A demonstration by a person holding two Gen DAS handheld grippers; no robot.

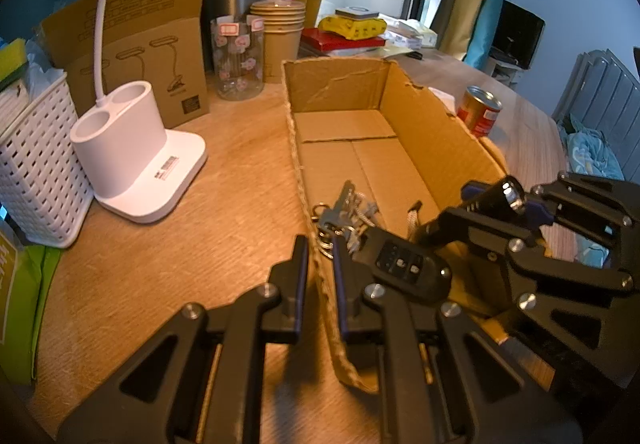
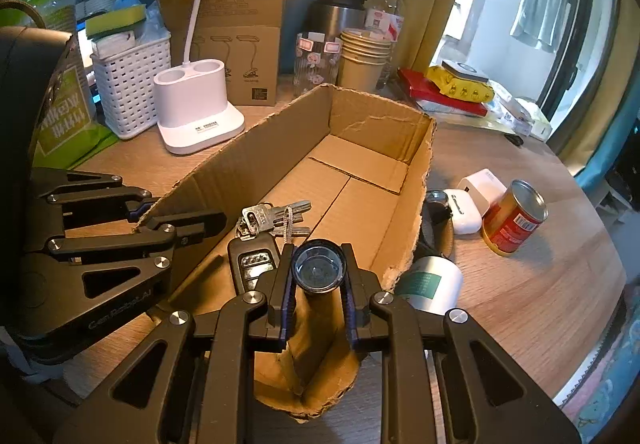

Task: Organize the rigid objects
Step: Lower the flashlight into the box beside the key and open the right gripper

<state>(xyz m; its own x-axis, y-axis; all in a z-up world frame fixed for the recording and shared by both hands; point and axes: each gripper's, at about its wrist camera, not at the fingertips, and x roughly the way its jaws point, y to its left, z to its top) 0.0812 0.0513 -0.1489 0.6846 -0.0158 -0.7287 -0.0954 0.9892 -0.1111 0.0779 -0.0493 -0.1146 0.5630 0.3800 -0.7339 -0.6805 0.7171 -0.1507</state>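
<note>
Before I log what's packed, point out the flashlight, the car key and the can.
flashlight (image 2: 319, 266), right wrist view, glass lens.
car key (image 1: 404, 263), left wrist view, button face.
can (image 2: 514, 218), right wrist view, red label.

Dim indoors, warm orange cast on the wooden counter (image 1: 132, 268). Daylight from the bright window (image 2: 516, 16) (blown out, bluish). Soft shadows under the near black claw (image 1: 320, 244), slightly blurred. Strong fisheye bending, dark vignetted corners.

One cardboard box (image 2: 372, 132) sits open on the table, with one key bunch (image 2: 272, 220), one car fob (image 2: 254, 264) and one flashlight (image 2: 318, 268) inside. Outside it I count one red can (image 2: 514, 218), two white chargers (image 2: 474, 200), one white mug (image 2: 434, 284), one desk lamp (image 2: 196, 108) and one basket (image 2: 130, 84).
</note>
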